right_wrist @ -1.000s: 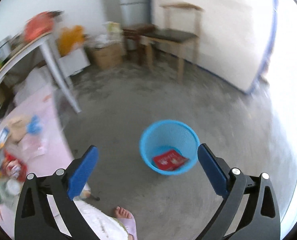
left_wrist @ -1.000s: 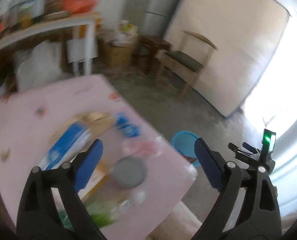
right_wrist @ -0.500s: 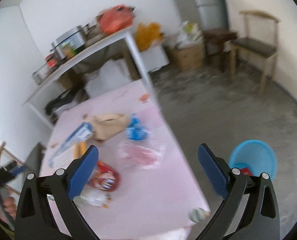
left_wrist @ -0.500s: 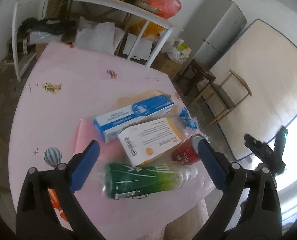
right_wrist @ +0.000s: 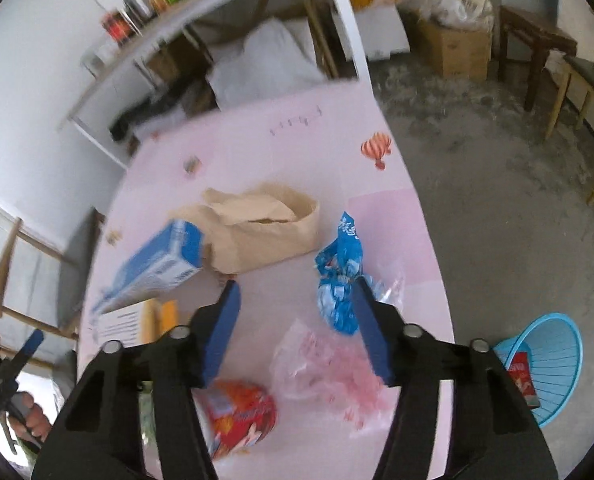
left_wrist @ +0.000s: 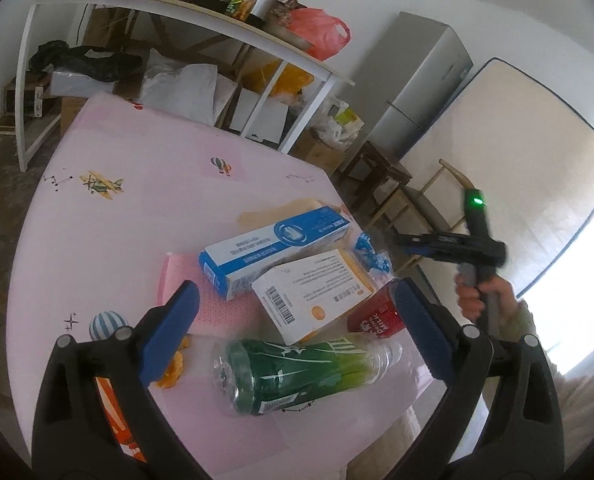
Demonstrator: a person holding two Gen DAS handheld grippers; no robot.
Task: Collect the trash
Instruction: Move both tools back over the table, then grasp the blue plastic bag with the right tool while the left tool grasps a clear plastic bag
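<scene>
Left wrist view: the left hand-held gripper (left_wrist: 293, 336) is hanging wide open over the pink tabletop (left_wrist: 137, 220), nothing between its pads. One green bottle (left_wrist: 297, 368) is lying on its side just below them. Two boxes are overlapping behind it: one blue box (left_wrist: 273, 248), one white box (left_wrist: 313, 292). A red can (left_wrist: 373, 316) is partly hiding behind the right pad. An orange scrap (left_wrist: 173, 364) is half covered by the left pad; what it is I cannot tell. The person's right hand (left_wrist: 481, 296) is gripping the other tool's handle at the right.

Right wrist view, blurred: the right hand-held gripper (right_wrist: 297, 328) is closing, jaws about half apart, empty between them. One blue wrapper (right_wrist: 341, 280) is touching its right pad. One clear pinkish bag (right_wrist: 325, 364), one brown paper bag (right_wrist: 265, 228) and one red packet (right_wrist: 237, 416), partly hidden, are lying on the tabletop. One blue basket (right_wrist: 553, 364) is standing on the floor, cut off by the arm, with one red item inside.
</scene>
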